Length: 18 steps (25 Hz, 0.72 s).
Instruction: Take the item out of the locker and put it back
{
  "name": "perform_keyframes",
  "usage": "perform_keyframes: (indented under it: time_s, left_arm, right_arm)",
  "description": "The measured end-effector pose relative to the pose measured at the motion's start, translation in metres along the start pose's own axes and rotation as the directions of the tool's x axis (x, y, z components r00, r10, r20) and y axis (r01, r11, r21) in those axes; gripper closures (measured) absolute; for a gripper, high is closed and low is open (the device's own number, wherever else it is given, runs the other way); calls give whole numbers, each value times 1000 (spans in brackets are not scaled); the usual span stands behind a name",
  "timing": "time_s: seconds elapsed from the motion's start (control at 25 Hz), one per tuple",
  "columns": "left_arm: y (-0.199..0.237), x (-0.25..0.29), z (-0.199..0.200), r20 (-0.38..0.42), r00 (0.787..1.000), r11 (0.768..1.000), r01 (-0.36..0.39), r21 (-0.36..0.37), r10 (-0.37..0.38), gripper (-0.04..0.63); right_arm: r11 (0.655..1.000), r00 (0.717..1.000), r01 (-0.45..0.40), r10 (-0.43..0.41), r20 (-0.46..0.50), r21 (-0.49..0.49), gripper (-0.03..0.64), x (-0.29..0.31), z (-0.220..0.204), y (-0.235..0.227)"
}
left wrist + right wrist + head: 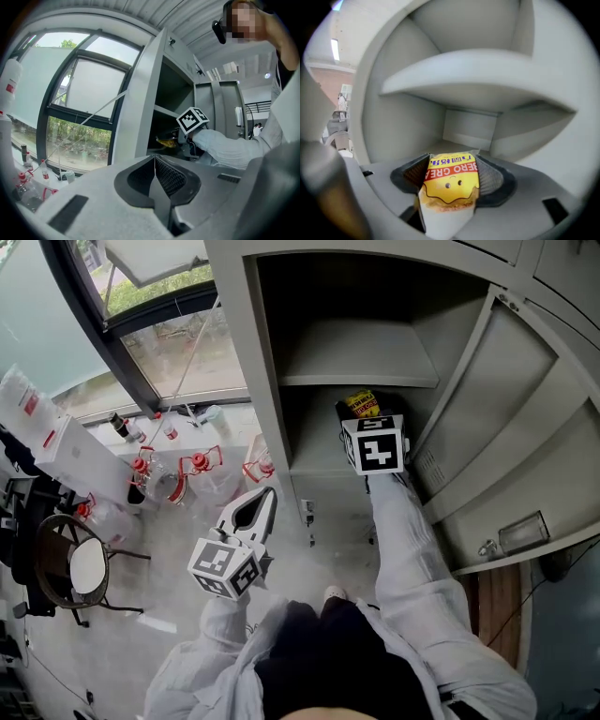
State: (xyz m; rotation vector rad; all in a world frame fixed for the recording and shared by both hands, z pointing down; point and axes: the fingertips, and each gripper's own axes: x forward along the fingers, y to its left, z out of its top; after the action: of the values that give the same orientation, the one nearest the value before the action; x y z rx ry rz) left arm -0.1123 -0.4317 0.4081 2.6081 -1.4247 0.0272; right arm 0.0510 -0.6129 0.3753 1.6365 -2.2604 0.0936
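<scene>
The right tool [451,164] is clamped on a yellow snack packet [447,190] that stands lengthwise along its jaws, inside the locker [267,371] beneath the shelf [478,70]; the left tool [154,159], jaws together and empty, hangs outside, farther off.

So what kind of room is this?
Probably a lab or workshop storeroom: there's a grey metal locker, and jars with red clasps standing beside a big window.

Red-capped bottles [150,472] stand beside a round stool [86,565] near the window [178,343].
</scene>
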Motion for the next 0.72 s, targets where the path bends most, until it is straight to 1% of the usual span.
perform_keyframes:
  time_s: [0.16,0.4,0.56,0.72]
  left_arm:
    - [-1,-10,2,-2,1000,1000,16,-7,-16,584]
    - [-11,-15,5,-2,998,998,65,-9,-65,584]
    - [-19,-15,9,3,995,995,102,-6,-102,584]
    - [-22,-14,10,8,992,992,123,-8,-123,584]
  right_arm:
    - [1000,998,-19,18,63,8,324,-39,13,12]
    - [999,989,-18,24,146,-37,325,-98,25,28]
    - [999,984,-21,29,178,-49,325,-136,21,37]
    - [999,981,-13,18,192,-29,325,-171,8,42]
